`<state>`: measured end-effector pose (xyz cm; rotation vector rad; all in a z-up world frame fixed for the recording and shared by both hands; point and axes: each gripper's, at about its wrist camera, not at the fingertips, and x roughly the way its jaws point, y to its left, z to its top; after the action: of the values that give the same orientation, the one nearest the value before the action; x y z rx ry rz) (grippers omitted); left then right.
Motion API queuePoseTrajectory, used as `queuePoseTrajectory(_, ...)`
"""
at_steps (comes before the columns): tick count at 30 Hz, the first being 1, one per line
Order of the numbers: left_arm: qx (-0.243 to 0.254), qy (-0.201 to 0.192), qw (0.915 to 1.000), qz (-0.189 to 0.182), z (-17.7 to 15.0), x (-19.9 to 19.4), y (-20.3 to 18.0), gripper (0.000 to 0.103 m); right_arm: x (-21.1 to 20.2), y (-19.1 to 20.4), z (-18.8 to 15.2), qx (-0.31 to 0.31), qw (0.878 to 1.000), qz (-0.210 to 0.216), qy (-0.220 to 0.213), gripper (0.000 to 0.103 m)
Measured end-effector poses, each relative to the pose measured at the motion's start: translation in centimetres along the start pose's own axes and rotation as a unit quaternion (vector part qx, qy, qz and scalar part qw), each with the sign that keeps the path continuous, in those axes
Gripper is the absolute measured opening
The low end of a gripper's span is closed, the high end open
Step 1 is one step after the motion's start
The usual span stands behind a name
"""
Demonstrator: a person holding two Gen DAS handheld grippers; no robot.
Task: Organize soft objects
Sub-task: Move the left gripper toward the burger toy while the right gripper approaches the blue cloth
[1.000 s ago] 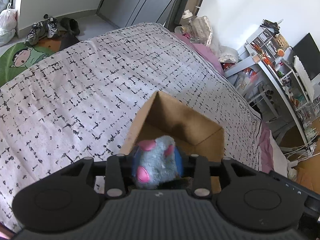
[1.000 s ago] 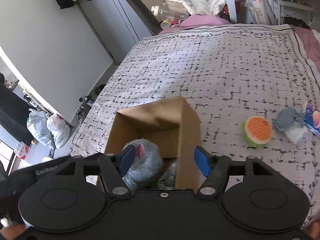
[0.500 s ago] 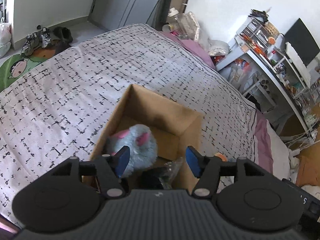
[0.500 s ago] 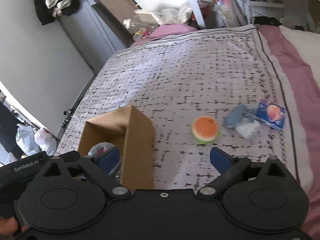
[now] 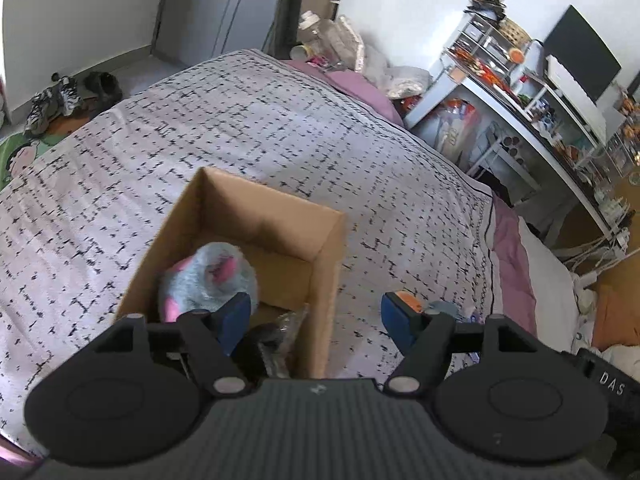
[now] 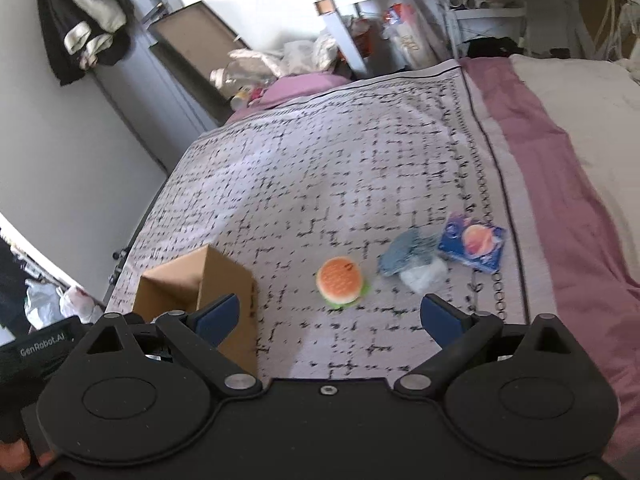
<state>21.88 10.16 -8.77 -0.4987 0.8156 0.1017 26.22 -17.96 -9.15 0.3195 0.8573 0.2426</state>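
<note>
A fluffy grey-blue plush toy (image 5: 208, 276) with pink patches is seen lying inside an open cardboard box (image 5: 328, 264) on the bed. Outside it, a burger-shaped plush (image 6: 340, 280) is set upright near a crumpled grey-blue soft item (image 6: 404, 254) and a blue packet (image 6: 472, 246).

plush toy (image 5: 206, 276) released into cardboard box (image 5: 256, 216), left gripper (image 5: 316, 316) jaws now spread

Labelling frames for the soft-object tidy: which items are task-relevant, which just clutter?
Job:
cardboard box
blue-pink plush in box
burger plush
grey cloth
blue packet

Clutter:
shoes
desk
hanging clothes
</note>
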Motion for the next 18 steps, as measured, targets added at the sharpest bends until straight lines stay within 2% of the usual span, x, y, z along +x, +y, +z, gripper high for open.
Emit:
queuePoseTrajectory(7, 0.017, 0.005, 0.9998, -0.009, -0.3, 0.7, -2.7, 0.071, -0.8, -2.6, 1.2, 0.015, 1.000, -0.007, -0.009, 0.098)
queuePoseTrajectory(18, 0.043, 0.025, 0.9986, -0.017, -1.0, 3.0, -6.1, 0.071, 0.3, -6.0, 2.3, 0.024, 1.000, -0.016, -0.001, 0.098)
